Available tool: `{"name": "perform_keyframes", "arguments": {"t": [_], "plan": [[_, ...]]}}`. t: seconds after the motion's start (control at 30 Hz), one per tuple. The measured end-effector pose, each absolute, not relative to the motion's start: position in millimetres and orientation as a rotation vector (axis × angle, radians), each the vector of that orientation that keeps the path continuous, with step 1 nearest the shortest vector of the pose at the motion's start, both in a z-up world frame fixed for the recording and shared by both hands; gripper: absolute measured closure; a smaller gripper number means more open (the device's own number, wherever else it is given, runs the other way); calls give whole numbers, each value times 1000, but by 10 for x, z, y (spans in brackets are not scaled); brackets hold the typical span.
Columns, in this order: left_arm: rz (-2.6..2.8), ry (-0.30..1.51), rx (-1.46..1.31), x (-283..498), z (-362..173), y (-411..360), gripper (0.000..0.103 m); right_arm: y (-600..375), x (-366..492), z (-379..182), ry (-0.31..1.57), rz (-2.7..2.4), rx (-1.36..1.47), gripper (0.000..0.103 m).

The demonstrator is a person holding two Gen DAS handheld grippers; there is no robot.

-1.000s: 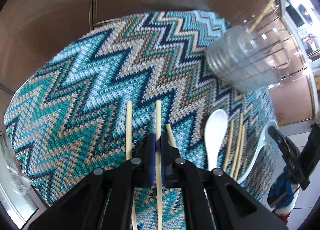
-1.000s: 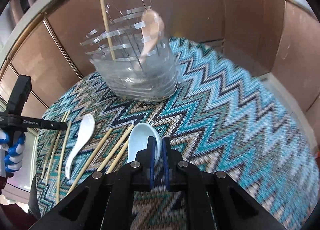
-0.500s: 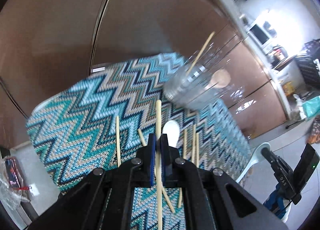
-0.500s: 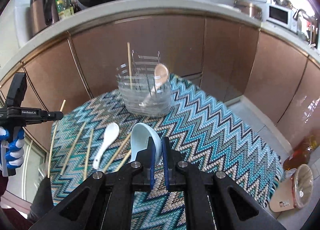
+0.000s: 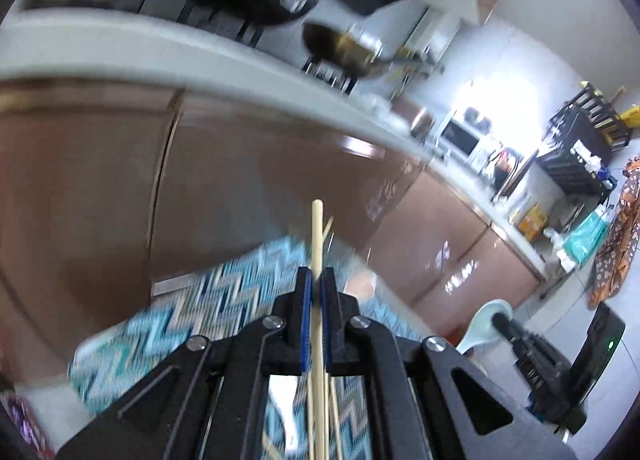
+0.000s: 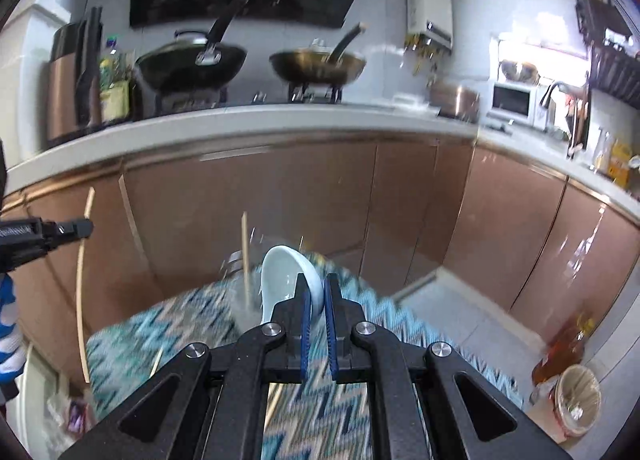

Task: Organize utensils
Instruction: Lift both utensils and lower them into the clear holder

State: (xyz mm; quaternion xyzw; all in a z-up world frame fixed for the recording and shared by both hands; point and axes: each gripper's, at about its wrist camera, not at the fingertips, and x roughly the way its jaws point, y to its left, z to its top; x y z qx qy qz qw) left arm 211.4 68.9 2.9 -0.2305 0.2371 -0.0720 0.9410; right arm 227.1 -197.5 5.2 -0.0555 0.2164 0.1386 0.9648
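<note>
Wooden chopstick [image 5: 317, 244] clamped upright in left tongs [image 5: 316, 292], lifted above zigzag-cloth counter [image 5: 192, 312]. Pale blue ceramic spoon [image 6: 286, 280] clamped in right tongs [image 6: 317, 300], bowl forward. Blurred clear holder [image 6: 244, 292] behind holds one chopstick [image 6: 245, 248].

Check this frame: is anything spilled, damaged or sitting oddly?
Nothing looks spilled or broken. The left gripper holds one chopstick and the right gripper a pale blue spoon, both lifted above the zigzag cloth. Loose chopsticks lie scattered on it, unsorted; motion blur hides finer detail.
</note>
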Motion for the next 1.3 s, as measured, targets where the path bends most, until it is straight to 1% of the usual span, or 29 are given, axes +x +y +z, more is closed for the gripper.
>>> {"name": "perform_keyframes", "arguments": {"t": [0.17, 0.3, 0.4, 0.57, 0.87, 0.97, 1.03, 1.07, 1.1, 1.13, 1.2, 1.3], "plan": [[-125, 311, -419, 2606, 314, 439, 99, -1808, 2743, 59, 347, 222, -131, 96], [-74, 205, -371, 2970, 318, 212, 99, -1710, 3097, -66, 287, 177, -151, 96], [-37, 168, -326, 3266, 156, 54, 99, -1635, 3270, -205, 263, 157, -170, 96], [4, 168, -273, 3622, -260, -121, 99, -1509, 3477, -515, 256, 146, -201, 96], [70, 159, -254, 3733, -777, -150, 99, -1469, 3658, -995, 299, 156, -164, 95], [67, 180, -253, 3719, -910, -134, 97, -1451, 3654, -1085, 322, 183, -147, 95], [58, 190, -240, 3687, -929, -128, 96, -1454, 3621, -1098, 333, 192, -138, 91], [53, 194, -236, 3667, -921, -124, 92, -1459, 3613, -1096, 336, 193, -131, 80], [50, 195, -237, 3634, -904, -110, 85, -1472, 3585, -1079, 333, 189, -124, 67], [47, 191, -240, 3587, -881, -91, 81, -1499, 3530, -1035, 319, 180, -116, 64], [42, 181, -251, 3481, -800, -35, 73, -1542, 3438, -935, 300, 169, -106, 63], [38, 166, -249, 3270, -629, 63, 68, -1606, 3251, -750, 269, 155, -92, 60]]}}
